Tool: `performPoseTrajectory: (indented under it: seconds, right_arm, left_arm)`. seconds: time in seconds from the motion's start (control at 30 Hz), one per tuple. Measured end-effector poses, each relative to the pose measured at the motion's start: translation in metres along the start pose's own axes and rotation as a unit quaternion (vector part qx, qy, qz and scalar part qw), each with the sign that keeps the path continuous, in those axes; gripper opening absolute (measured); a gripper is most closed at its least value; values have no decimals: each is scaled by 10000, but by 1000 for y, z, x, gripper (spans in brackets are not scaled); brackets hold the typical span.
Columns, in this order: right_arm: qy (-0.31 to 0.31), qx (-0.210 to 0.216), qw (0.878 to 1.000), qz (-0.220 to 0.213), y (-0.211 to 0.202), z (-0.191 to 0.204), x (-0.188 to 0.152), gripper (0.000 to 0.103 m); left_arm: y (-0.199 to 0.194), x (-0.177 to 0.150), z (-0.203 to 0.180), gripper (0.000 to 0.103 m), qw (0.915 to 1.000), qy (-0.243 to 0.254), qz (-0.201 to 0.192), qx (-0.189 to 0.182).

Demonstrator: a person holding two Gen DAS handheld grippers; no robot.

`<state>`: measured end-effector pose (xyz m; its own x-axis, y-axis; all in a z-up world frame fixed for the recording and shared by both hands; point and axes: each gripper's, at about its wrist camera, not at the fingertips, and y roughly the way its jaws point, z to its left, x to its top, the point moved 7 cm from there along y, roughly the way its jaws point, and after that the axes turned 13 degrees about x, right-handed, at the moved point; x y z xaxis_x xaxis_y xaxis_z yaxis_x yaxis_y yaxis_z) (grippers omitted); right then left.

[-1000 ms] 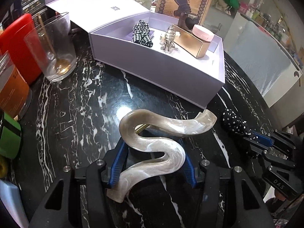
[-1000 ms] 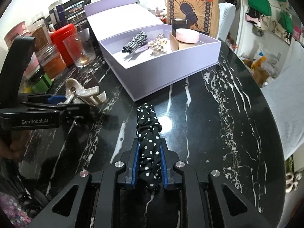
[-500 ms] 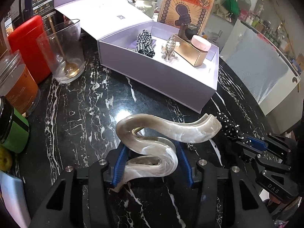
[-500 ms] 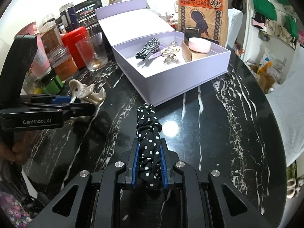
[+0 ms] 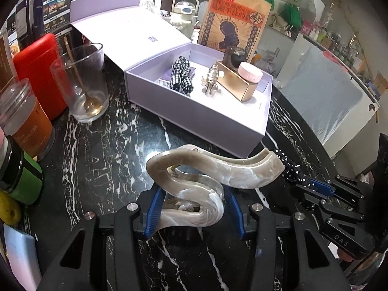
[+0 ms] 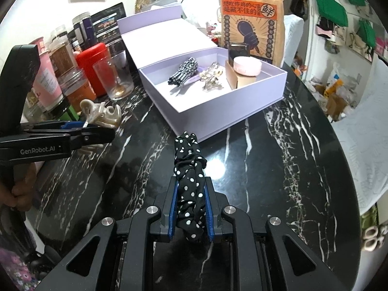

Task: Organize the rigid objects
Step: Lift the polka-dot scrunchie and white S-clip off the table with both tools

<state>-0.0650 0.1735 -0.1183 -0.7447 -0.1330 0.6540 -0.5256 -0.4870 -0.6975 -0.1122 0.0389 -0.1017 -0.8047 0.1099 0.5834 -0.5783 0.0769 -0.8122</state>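
Note:
A pearly beige hair claw (image 5: 213, 169) is pinched between the blue pads of my left gripper (image 5: 192, 191), lifted off the black marble table; the same claw (image 6: 101, 112) shows at the left of the right wrist view. My right gripper (image 6: 190, 184) is shut on a black polka-dot scrunchie (image 6: 188, 167), just in front of the open lavender box (image 6: 218, 111). In the box (image 5: 198, 118) lie a checked scrunchie (image 5: 181, 74), a metal claw clip (image 5: 211, 78) and a gold carton (image 5: 238, 84) with a pink round case (image 5: 249, 71) on top.
A glass with a spoon (image 5: 82, 84), a red canister (image 5: 36, 68) and several jars crowd the table's left side. A brown paper bag (image 5: 235, 21) stands behind the box. The round table's edge (image 6: 339, 169) curves along the right.
My left gripper has risen a little with the hair claw, and its jaws have squeezed the claw narrower. The right gripper keeps still with the scrunchie.

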Motion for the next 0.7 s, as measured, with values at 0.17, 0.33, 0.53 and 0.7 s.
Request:
performPoseTrajectory:
  seconds: [0.17, 0.33, 0.53, 0.7]
  right_arm:
    - [-52, -43, 9999, -85, -7, 0, 6, 19]
    - [-169, -67, 9997, -188, -14, 2, 15, 19]
    - [-333, 10, 9991, -271, -22, 6, 29, 19]
    - [-505, 5, 9980, -373, -29, 9, 44, 19]
  left_arm:
    - [-8, 8, 0, 48, 9999, -7, -113, -32]
    - [-15, 17, -2, 48, 9997, 10, -242, -89]
    - [-25, 32, -6, 48, 9990, 40, -406, -183]
    - [-32, 48, -10, 48, 9980, 128, -602, -169]
